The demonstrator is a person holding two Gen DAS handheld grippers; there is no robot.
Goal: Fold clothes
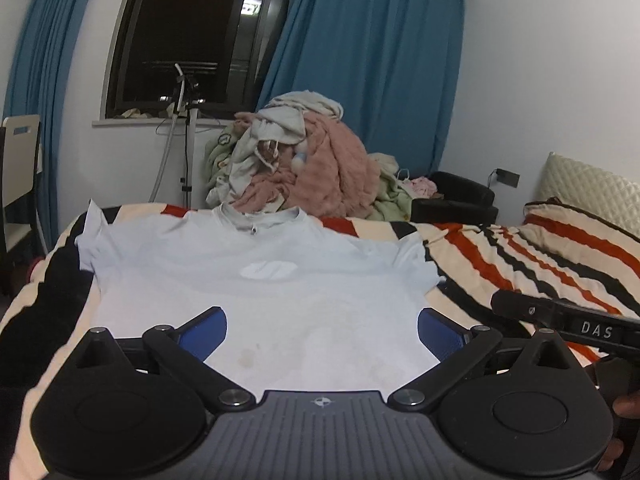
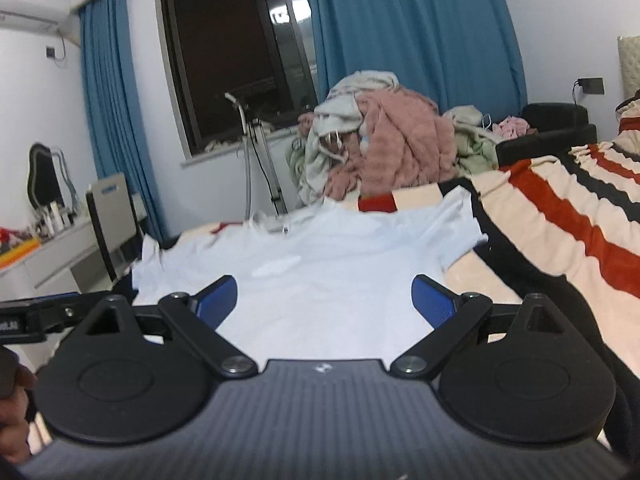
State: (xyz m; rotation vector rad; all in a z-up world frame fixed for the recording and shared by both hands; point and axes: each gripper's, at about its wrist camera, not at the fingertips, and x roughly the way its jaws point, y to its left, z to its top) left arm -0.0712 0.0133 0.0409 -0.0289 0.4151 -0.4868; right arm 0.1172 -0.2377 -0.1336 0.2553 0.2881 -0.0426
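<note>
The pale blue short-sleeved T-shirt (image 1: 256, 280) lies flat and spread on the striped bed cover (image 1: 520, 256), its collar toward the far edge of the bed and both sleeves out to the sides. No fold is made yet, so nearly all the work is left for you. Your left gripper (image 1: 322, 330) and right gripper (image 2: 324, 300) both hover over the hem end, jaws wide apart and holding nothing. Behind the bed, a heap of unfolded clothes (image 1: 304, 160) waits.
</note>
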